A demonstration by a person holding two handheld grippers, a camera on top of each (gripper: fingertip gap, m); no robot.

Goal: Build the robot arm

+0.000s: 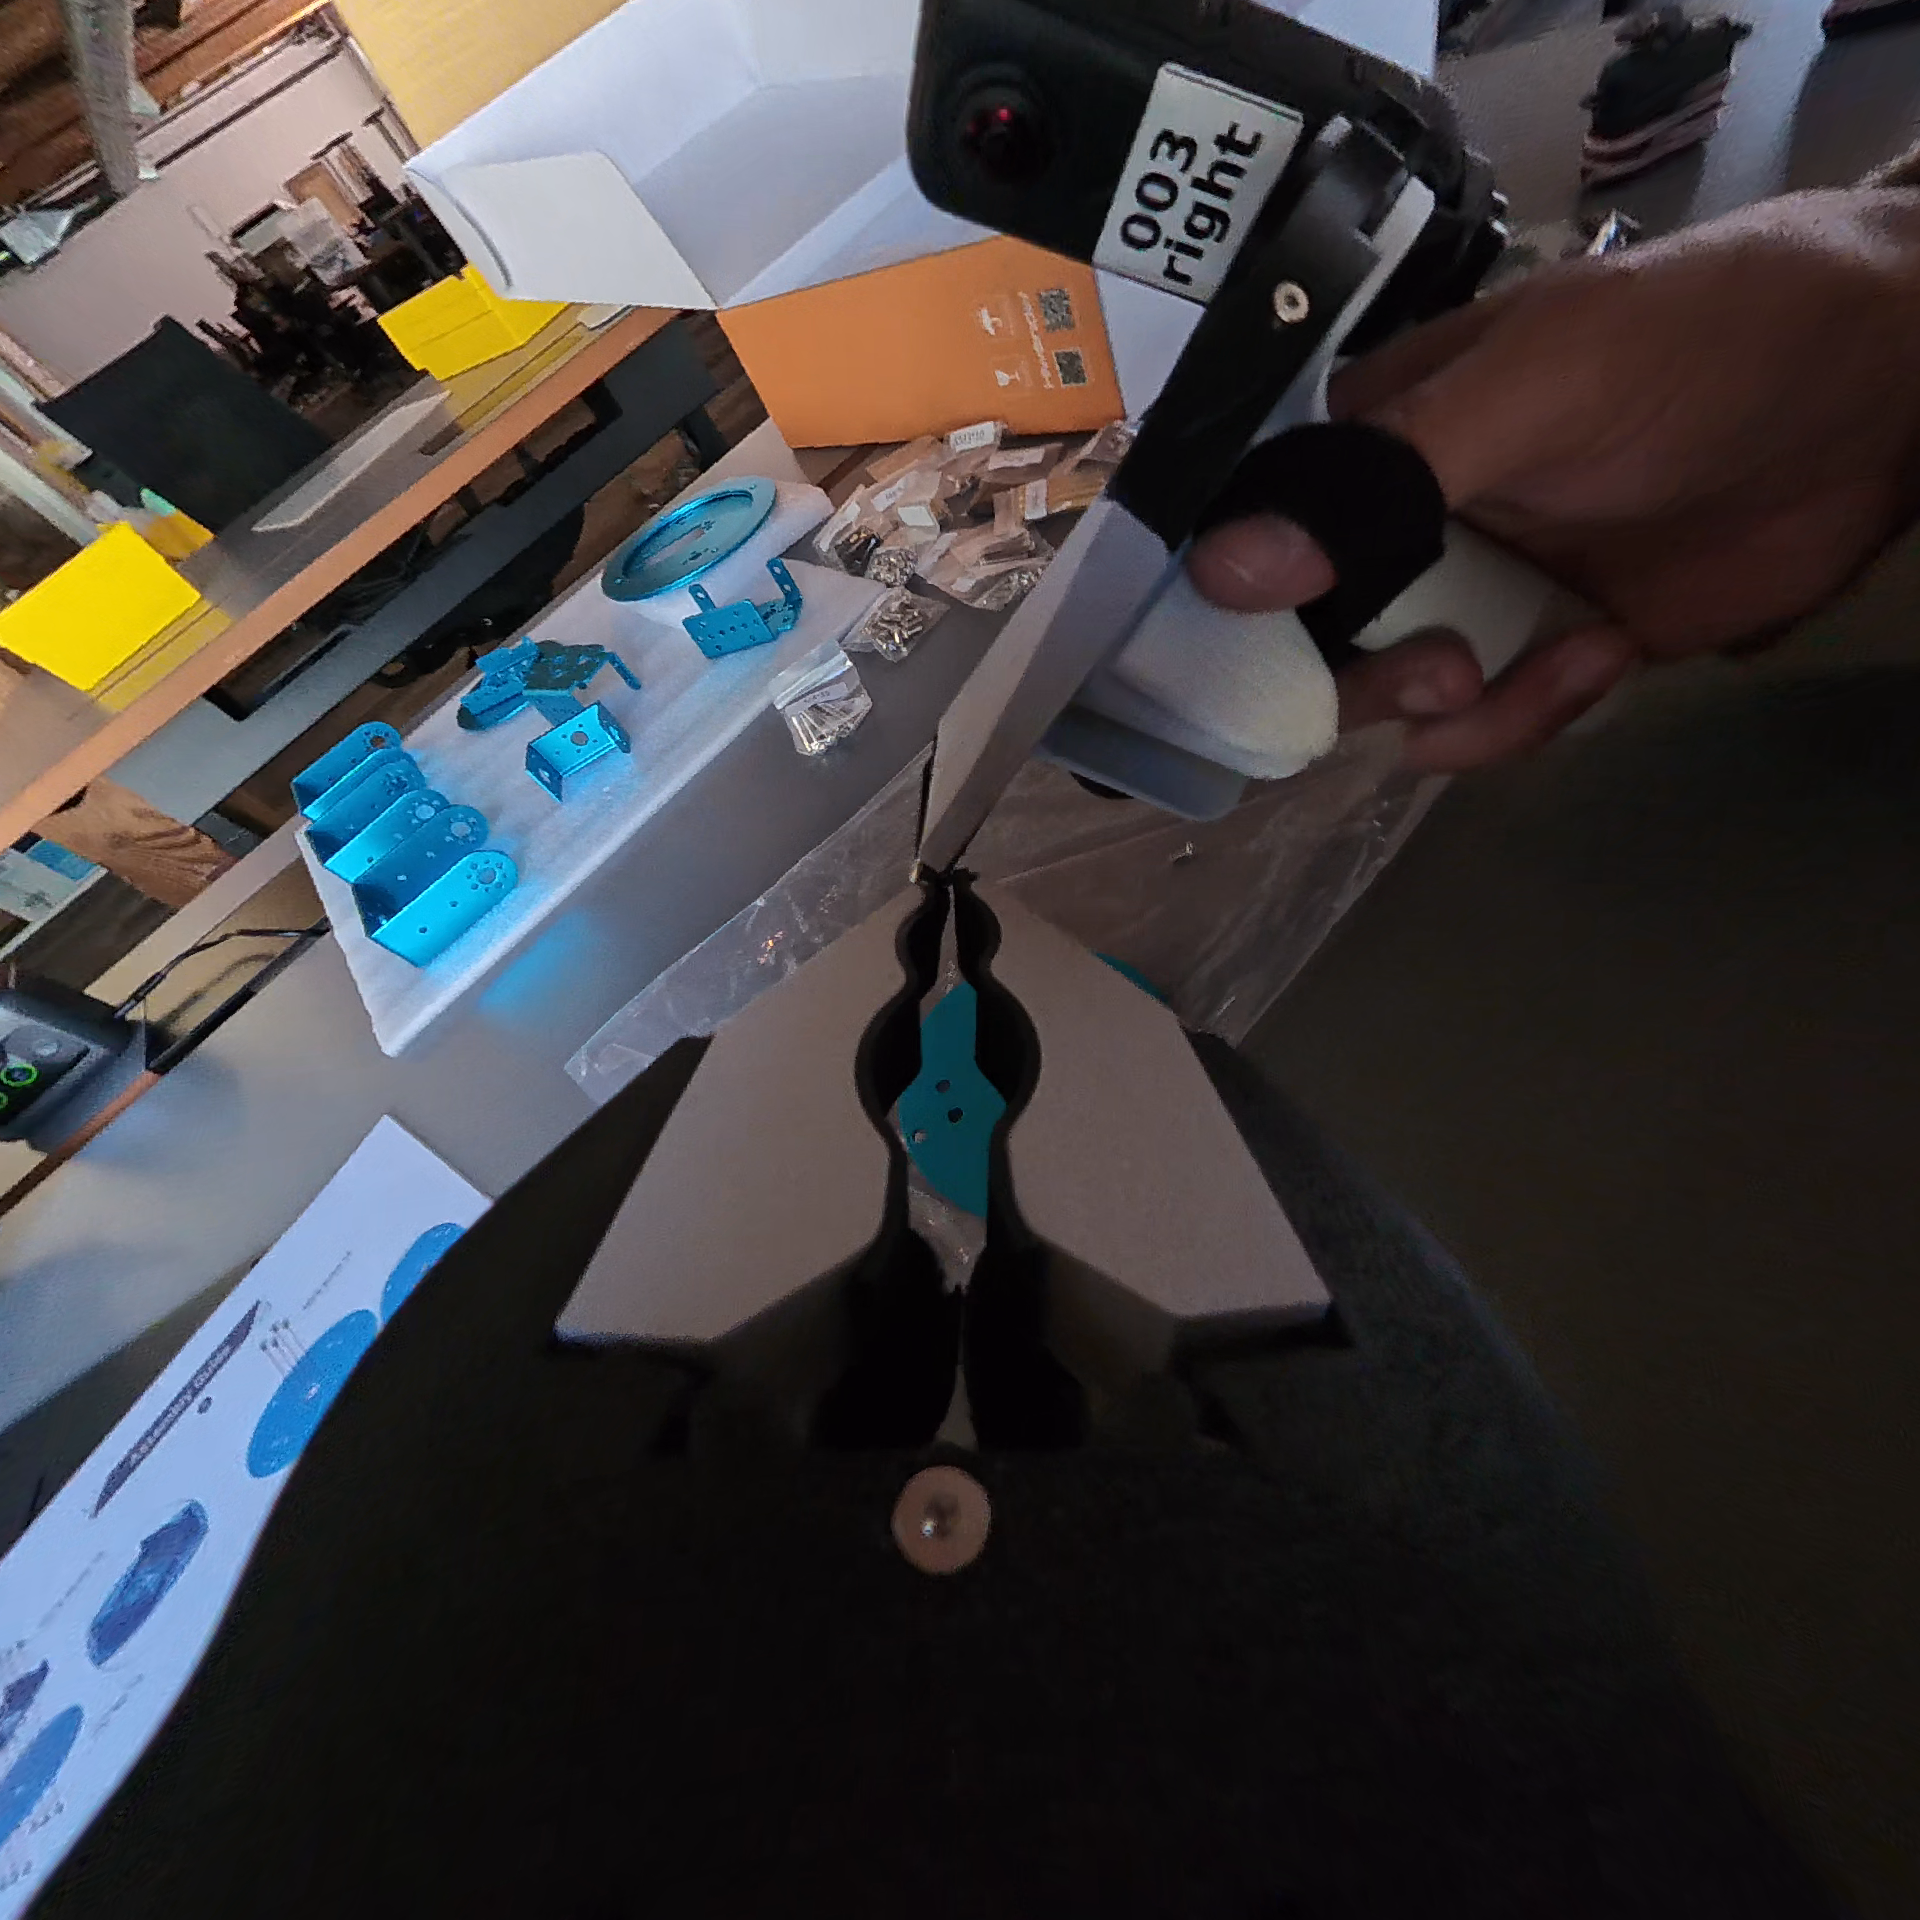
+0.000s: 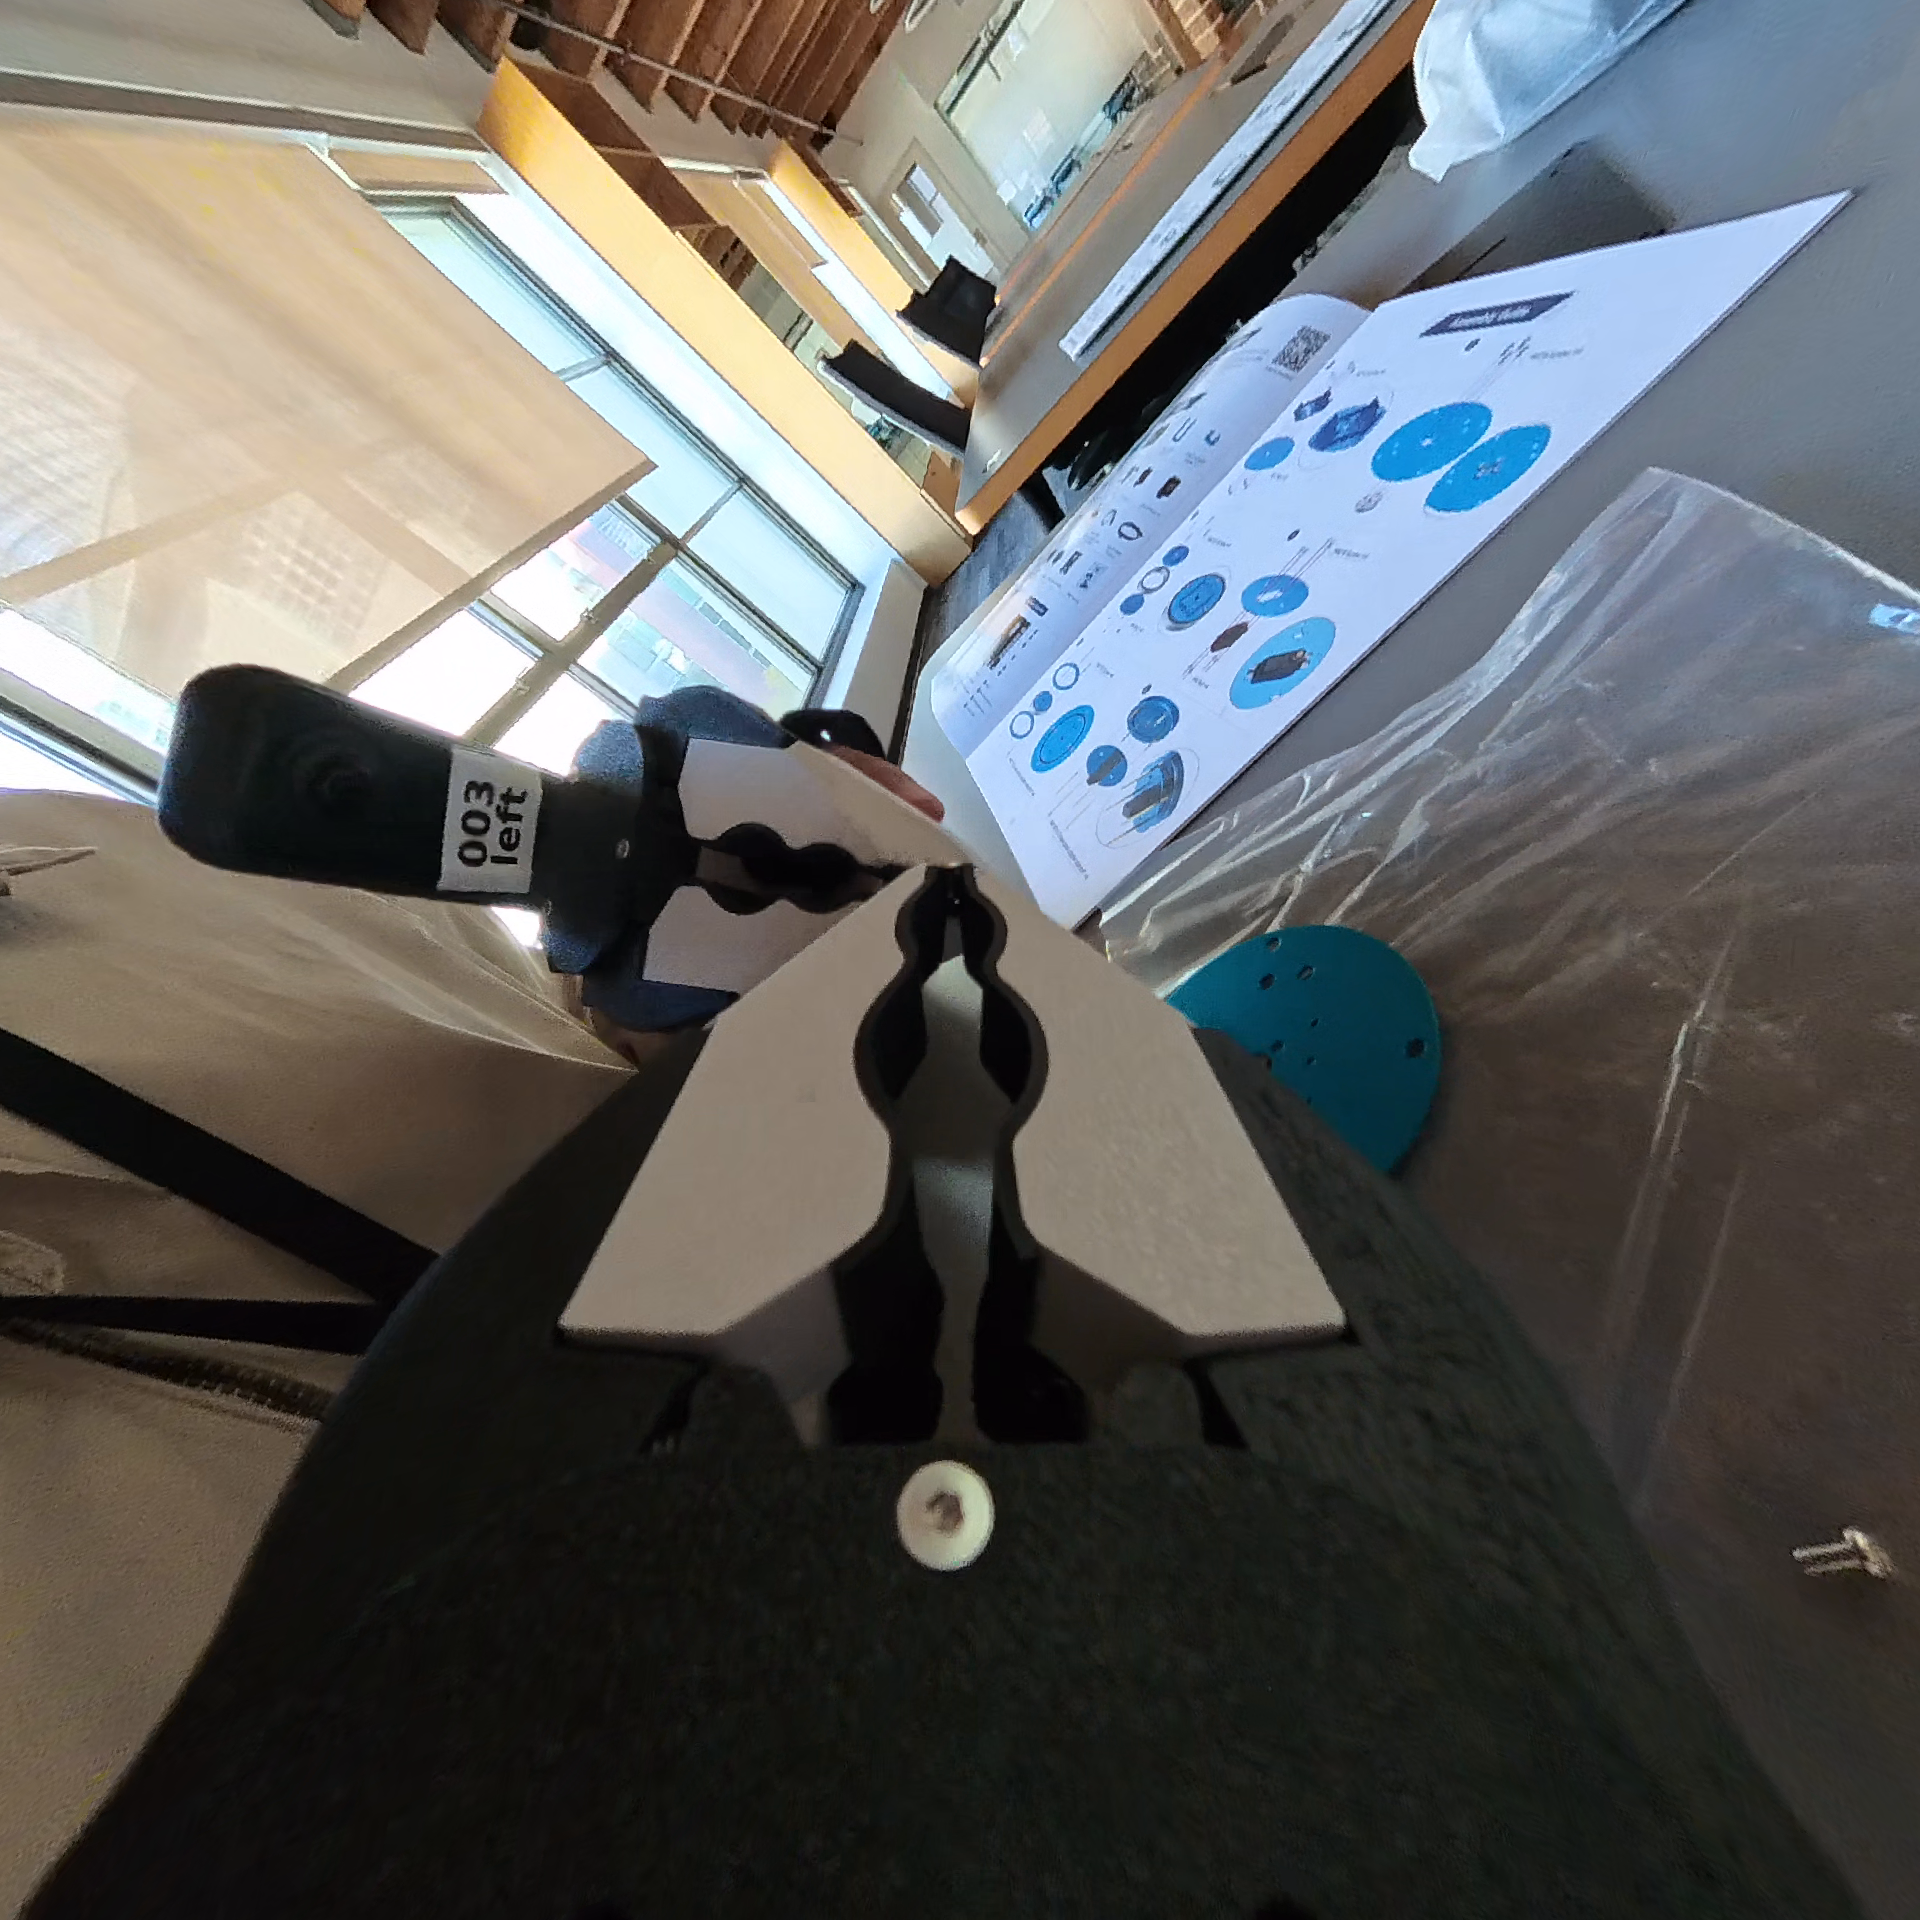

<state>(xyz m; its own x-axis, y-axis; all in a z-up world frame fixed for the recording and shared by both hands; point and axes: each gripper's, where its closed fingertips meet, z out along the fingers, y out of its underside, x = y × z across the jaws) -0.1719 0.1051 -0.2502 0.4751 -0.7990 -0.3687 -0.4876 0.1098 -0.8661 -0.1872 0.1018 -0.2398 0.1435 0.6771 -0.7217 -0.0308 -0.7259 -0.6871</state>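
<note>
Left claw is pinched closed at mid-frame, tip to tip with the closed right claw; whether either grips anything, I cannot tell. Beneath them, a flat round blue metal disc lies beside crinkled clear plastic wrap on the grey counter.

Beside the glossy anodised blue metal disc lies crinkled clear plastic film. Past it, smooth printed paper rests on the matt grey table.
</note>
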